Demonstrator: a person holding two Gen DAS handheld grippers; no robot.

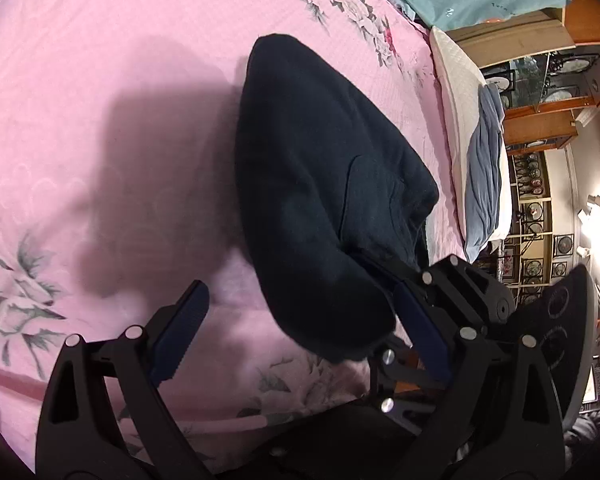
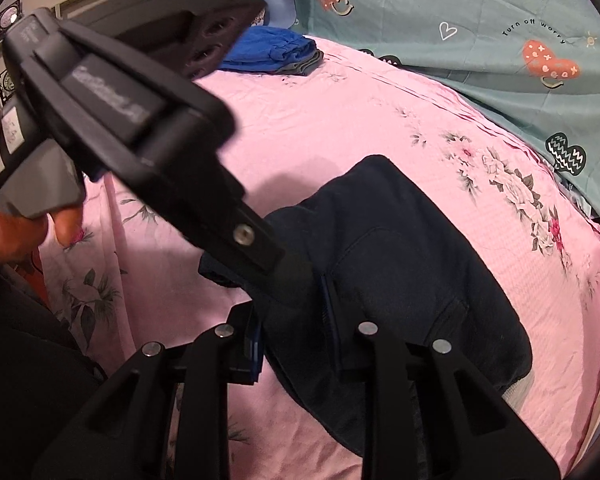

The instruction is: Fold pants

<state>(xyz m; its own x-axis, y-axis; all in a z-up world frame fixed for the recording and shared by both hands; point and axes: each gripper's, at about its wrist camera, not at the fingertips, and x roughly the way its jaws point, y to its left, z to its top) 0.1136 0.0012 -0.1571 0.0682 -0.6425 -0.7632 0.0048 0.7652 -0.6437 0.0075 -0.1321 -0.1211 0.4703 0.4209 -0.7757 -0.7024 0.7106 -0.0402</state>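
Note:
Dark navy pants [image 1: 316, 168] lie folded in a thick bundle on the pink floral bed sheet [image 1: 100, 80]; a back pocket shows on top. My left gripper [image 1: 300, 320] is open, its jaws wide apart around the near end of the bundle, with one blue pad [image 1: 180, 332] clear of the cloth. In the right wrist view the pants [image 2: 400, 272] sit between the fingers of my right gripper [image 2: 296, 336], which is shut on the near edge of the pants. The left gripper's body [image 2: 140, 128] crosses that view above the pants.
A teal patterned quilt [image 2: 480, 40] lies along the bed's far side. A folded blue garment [image 2: 272, 50] sits at the far end. A white pillow with a blue-grey cloth [image 1: 484, 148] lies at the bed edge, with wooden cabinets [image 1: 548, 92] beyond.

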